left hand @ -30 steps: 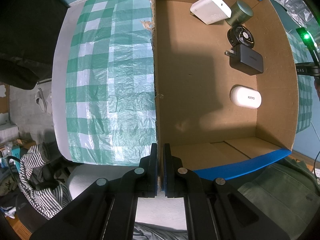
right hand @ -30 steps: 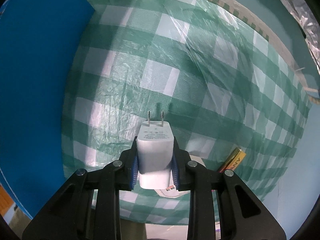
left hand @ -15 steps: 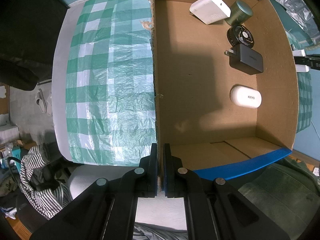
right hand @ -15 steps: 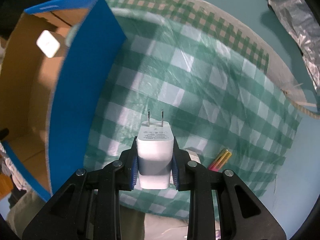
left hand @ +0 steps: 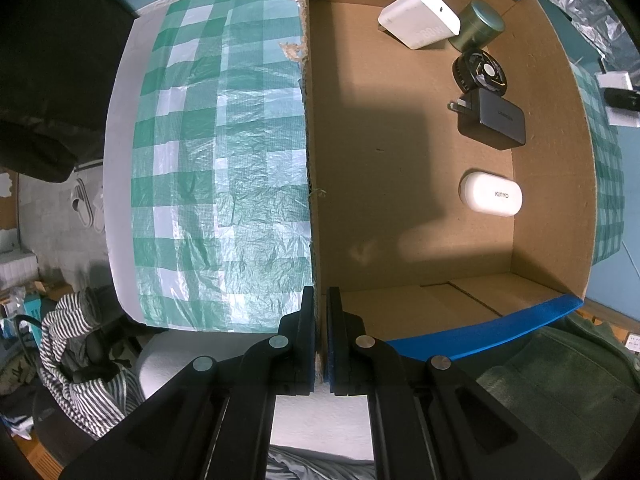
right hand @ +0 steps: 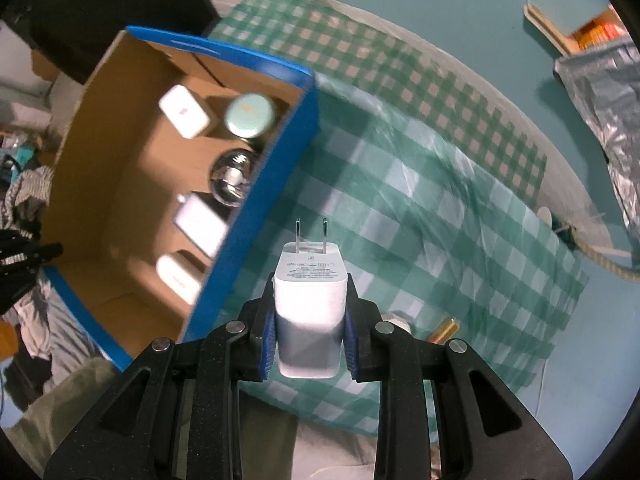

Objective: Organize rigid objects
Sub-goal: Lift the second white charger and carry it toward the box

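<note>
Right gripper [right hand: 309,334] is clenched on 1 white charger [right hand: 310,300], held above the checked cloth [right hand: 420,208] beside the box [right hand: 256,196]; long axis along the fingers, 2 prongs pointing away. Left gripper [left hand: 321,340] is clamped on the box wall. 5 items are seen inside; 1 battery [right hand: 442,329] lies nr the charger.

Both wrist views look down, sharing cardboard box [left hand: 420,208]

the box [left hand: 400,208] sits on the counter [left hand: 224,168]. in it, along one wall, lie a power bank [left hand: 420,18], tin [left hand: 478,26], fan [left hand: 478,72], adapter [left hand: 494,120] and case [left hand: 490,194].
</note>
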